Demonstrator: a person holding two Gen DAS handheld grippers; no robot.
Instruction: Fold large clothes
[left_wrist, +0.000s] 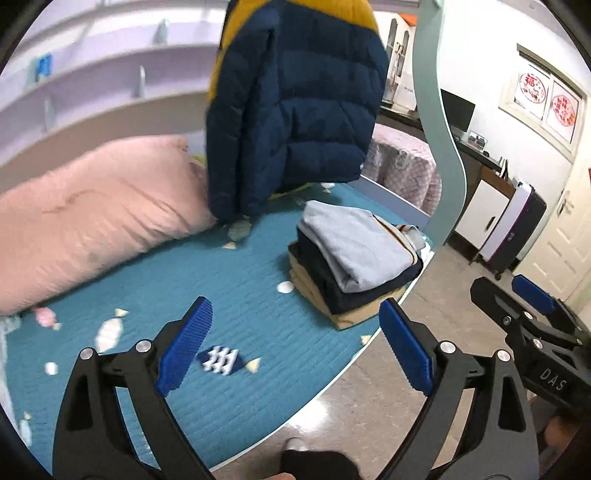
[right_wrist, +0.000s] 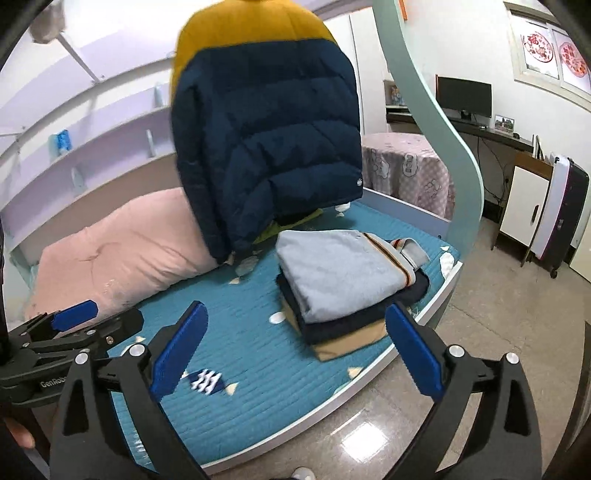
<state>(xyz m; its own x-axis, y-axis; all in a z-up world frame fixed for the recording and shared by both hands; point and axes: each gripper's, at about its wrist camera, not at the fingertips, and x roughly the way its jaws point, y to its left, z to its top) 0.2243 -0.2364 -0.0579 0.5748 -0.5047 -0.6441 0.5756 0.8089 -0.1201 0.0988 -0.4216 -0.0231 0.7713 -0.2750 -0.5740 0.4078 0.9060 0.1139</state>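
Observation:
A navy and yellow puffer jacket (left_wrist: 291, 107) hangs above the far side of the bed, its hem near the teal quilt (left_wrist: 229, 280); it also shows in the right wrist view (right_wrist: 266, 140). A stack of folded clothes (left_wrist: 351, 258), light blue on top, sits at the quilt's right edge, also in the right wrist view (right_wrist: 343, 284). My left gripper (left_wrist: 295, 343) is open and empty over the quilt's near edge. My right gripper (right_wrist: 295, 347) is open and empty beside it, and shows at the right of the left wrist view (left_wrist: 517, 291).
A pink pillow (left_wrist: 92, 214) lies on the left of the bed. A pale green curved bed post (left_wrist: 439, 122) rises at the right corner. Beyond it stand a desk with a monitor (right_wrist: 463, 96), a white cabinet (right_wrist: 524, 214) and a suitcase (right_wrist: 561, 218). Tiled floor (right_wrist: 498, 314) lies to the right.

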